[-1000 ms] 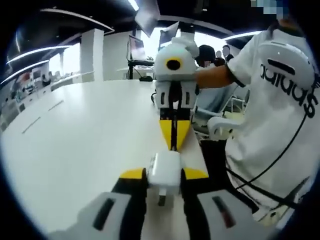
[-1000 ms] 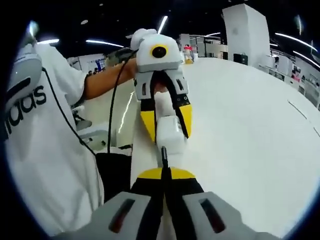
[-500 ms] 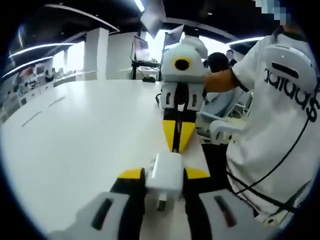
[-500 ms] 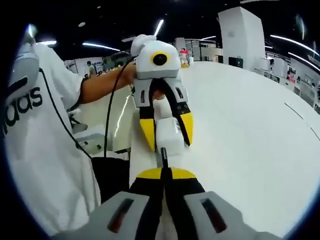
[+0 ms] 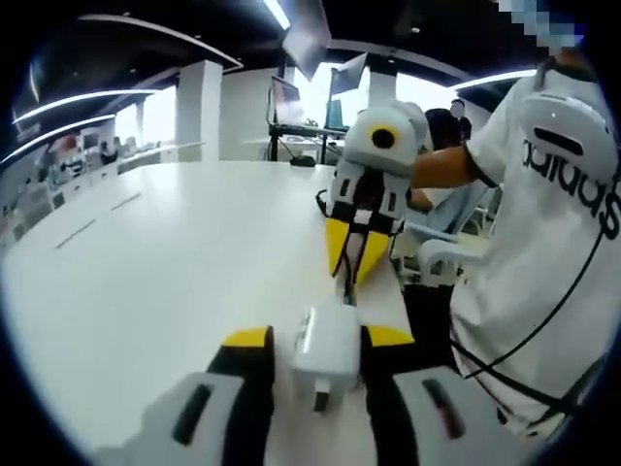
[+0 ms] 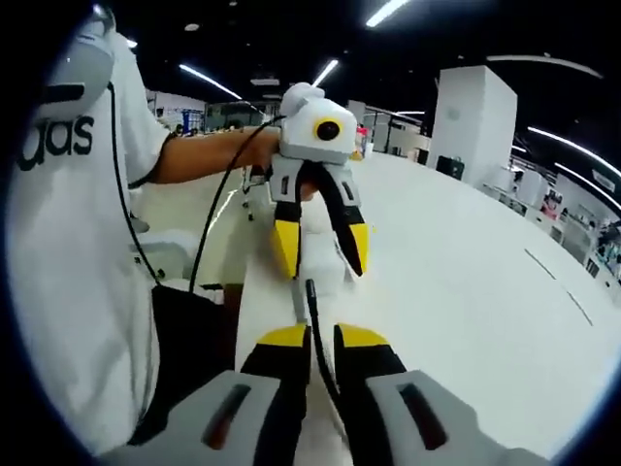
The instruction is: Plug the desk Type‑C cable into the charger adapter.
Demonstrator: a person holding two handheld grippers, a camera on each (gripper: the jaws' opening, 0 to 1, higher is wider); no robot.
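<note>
White tee (image 5: 543, 243) — black lettering; yellow-tipped black fingers (image 6: 289, 342).

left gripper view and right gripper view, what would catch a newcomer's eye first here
First, the two yellow-tipped tools pointing at each other above a wide white desk. In the left gripper view the left tool clamps a white charger adapter, while the right tool faces it from just beyond. In the right gripper view a thin black Type-C cable runs from the right tool toward the adapter. A person in a white shirt stands beside the desk.
</note>
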